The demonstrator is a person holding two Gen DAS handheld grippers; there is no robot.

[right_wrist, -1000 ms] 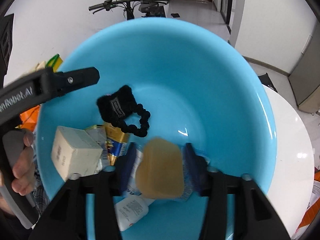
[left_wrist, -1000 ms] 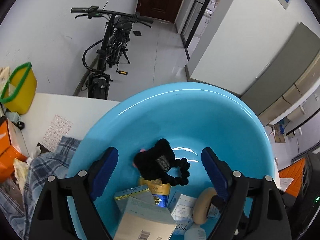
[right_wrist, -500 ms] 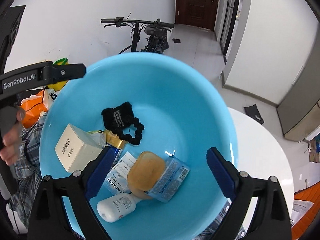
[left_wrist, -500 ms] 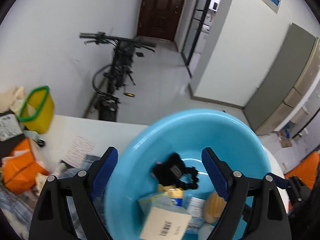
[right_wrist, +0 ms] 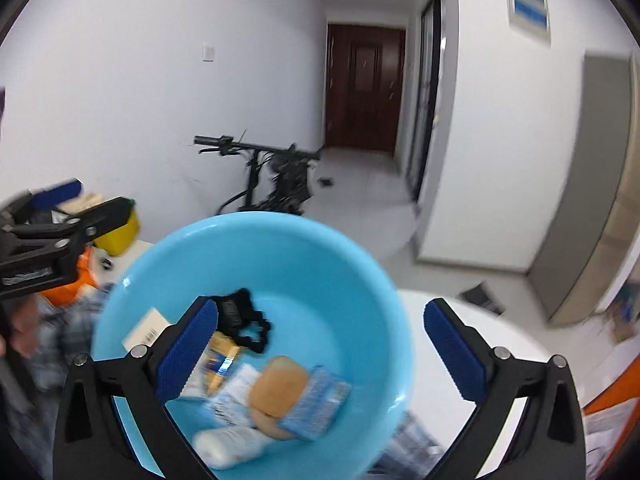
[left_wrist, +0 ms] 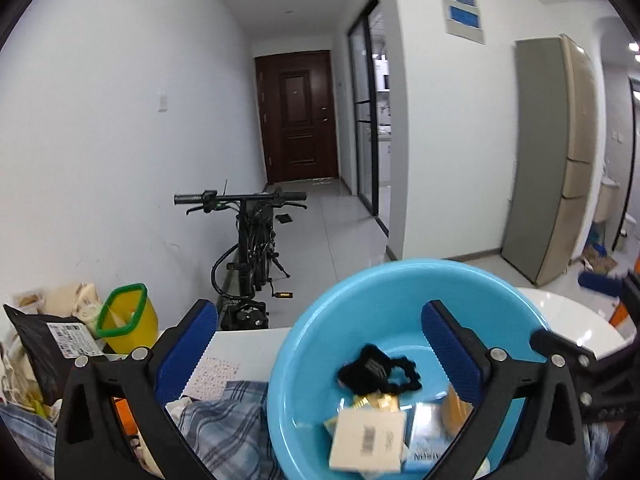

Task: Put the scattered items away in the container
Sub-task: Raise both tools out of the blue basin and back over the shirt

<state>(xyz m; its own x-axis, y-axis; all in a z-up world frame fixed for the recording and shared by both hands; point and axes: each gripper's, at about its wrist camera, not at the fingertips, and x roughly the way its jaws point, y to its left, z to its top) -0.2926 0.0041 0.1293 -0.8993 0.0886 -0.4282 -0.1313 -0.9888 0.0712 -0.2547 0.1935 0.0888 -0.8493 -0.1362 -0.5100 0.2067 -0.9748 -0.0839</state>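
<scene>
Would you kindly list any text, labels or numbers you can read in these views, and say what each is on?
"N...ISON", partly cut off: on the pale blue packet in the blue basin.
Barcode on the cream box: digits too small to read.
White label on the black bag: too small.
Blue wall sign: illegible.
Lettering on the left hand-held gripper: blurred.

1. White table [left_wrist: 256, 344] carries a blue basin [left_wrist: 384, 292] near the middle;
2. Plaid cloth [left_wrist: 224, 420] lies left of the basin, touching it;
3. Yellow bin [left_wrist: 128, 320] stands at the far left;
4. Sticker sheet [left_wrist: 212, 372] lies beside the cloth.
</scene>
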